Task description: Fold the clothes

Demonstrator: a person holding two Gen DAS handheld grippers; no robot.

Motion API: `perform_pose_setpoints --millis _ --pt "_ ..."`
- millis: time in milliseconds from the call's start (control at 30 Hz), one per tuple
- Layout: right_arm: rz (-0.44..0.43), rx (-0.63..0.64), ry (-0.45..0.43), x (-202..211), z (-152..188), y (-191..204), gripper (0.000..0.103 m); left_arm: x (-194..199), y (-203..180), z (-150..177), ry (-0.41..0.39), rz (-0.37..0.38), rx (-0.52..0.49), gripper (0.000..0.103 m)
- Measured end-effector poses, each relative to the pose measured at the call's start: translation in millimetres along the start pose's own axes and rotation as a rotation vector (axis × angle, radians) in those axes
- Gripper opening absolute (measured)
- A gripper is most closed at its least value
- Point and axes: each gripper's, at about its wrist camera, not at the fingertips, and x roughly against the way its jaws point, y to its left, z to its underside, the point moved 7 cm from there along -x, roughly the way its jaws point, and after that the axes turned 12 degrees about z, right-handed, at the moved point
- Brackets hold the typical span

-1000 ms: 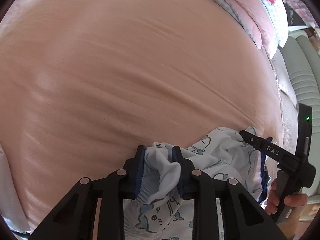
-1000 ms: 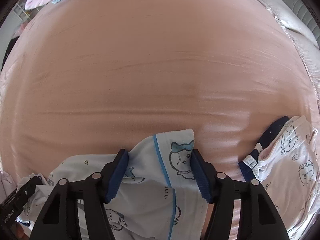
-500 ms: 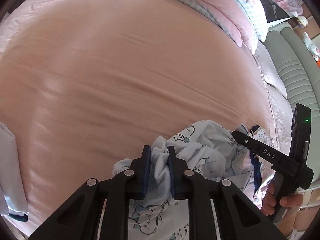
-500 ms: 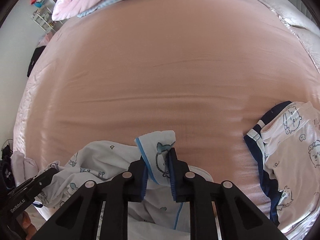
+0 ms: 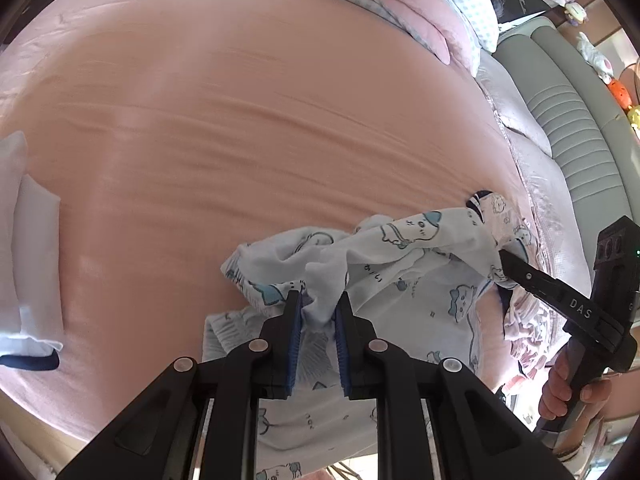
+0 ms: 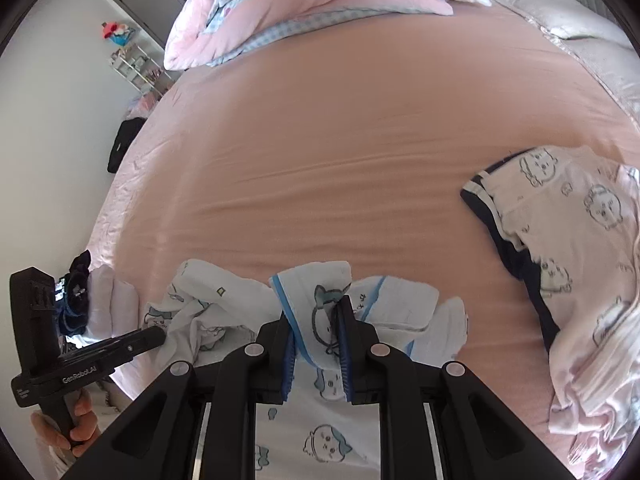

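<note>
A white garment with blue cartoon prints [image 5: 404,268] hangs bunched between my two grippers above the near edge of the peach bed sheet [image 5: 240,120]. My left gripper [image 5: 319,298] is shut on a gathered fold of it. My right gripper [image 6: 316,312] is shut on its blue-trimmed edge [image 6: 286,304]. In the left wrist view, the right gripper [image 5: 502,258] pinches the cloth at the right, with a hand on its handle. The right wrist view shows the left gripper [image 6: 160,334] holding the cloth's left end. The lower part of the garment hangs hidden behind the fingers.
A pale pink printed garment with navy trim [image 6: 568,224] lies crumpled at the bed's right side. Folded white clothes [image 5: 36,248] sit at the left edge. A pink quilt [image 6: 312,4] is heaped at the far end. A grey padded headboard [image 5: 568,132] stands beyond.
The right jaws closed from wide apart onto the blue-trimmed edge. Both grippers rose and pulled back, lifting the garment off the sheet and bringing more of the bed into view.
</note>
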Motion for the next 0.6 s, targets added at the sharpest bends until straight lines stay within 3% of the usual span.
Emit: perform_pose_setpoints --millis 233,600 --pt "-0.010 -0.047 0.003 11 32 -52 0.016 -10 -9 19 0.006 0.006 0.019 0.014" --pt "-0.060 -0.159 -0.002 -6 65 -54 0.016 15 -2 54 -0.005 -0.010 -0.021 0.014"
